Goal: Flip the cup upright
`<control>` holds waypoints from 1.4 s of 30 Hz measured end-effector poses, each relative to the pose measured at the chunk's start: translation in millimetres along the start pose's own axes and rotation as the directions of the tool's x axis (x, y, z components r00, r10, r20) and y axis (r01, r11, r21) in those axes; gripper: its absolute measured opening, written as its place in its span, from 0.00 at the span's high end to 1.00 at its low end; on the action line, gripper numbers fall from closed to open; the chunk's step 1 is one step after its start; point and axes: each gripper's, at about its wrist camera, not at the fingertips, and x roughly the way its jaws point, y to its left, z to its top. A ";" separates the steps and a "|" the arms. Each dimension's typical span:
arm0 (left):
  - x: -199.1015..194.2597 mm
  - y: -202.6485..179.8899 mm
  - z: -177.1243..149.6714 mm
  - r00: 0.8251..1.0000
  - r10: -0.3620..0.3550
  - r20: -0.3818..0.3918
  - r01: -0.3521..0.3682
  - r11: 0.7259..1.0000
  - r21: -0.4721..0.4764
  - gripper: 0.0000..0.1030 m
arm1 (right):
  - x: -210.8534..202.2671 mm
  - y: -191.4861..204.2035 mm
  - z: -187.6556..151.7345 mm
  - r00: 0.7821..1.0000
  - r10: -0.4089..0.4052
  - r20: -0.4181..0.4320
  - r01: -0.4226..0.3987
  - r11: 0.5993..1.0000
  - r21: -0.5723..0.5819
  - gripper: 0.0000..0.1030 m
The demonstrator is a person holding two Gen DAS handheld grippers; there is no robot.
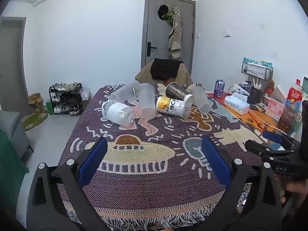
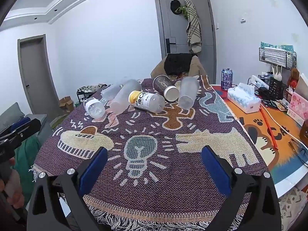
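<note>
Several cups and bottles lie on their sides at the far end of the patterned cloth (image 1: 154,182): a dark paper cup (image 1: 178,93) (image 2: 165,89), frosted plastic cups (image 1: 147,101) (image 1: 200,100) (image 2: 187,95) (image 2: 125,98), a yellow-label bottle (image 1: 173,106) (image 2: 147,102) and a clear bottle (image 1: 119,111) (image 2: 94,108). My left gripper (image 1: 154,161) is open and empty over the near cloth. My right gripper (image 2: 154,165) is open and empty over the near cloth, well short of the pile.
Right of the cloth lie an orange mat (image 2: 269,130), a tissue box (image 2: 244,98), a drink can (image 2: 227,79), a wire rack (image 2: 277,55) and boxes. A chair (image 1: 165,73) stands at the far end. A shoe rack (image 1: 65,98) is on the floor at left.
</note>
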 end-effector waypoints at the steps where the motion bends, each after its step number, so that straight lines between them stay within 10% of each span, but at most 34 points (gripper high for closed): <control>1: 0.0 0.0 0.2 1.000 0.000 0.000 0.000 1.000 0.000 0.05 | -0.3 0.1 -0.6 1.000 -0.001 0.003 0.001 1.000 0.000 0.07; 42: -1.8 5.9 2.3 1.000 -0.006 0.003 0.006 1.000 -0.009 0.05 | 4.9 7.7 2.4 0.998 0.061 0.010 -0.061 0.998 -0.009 0.07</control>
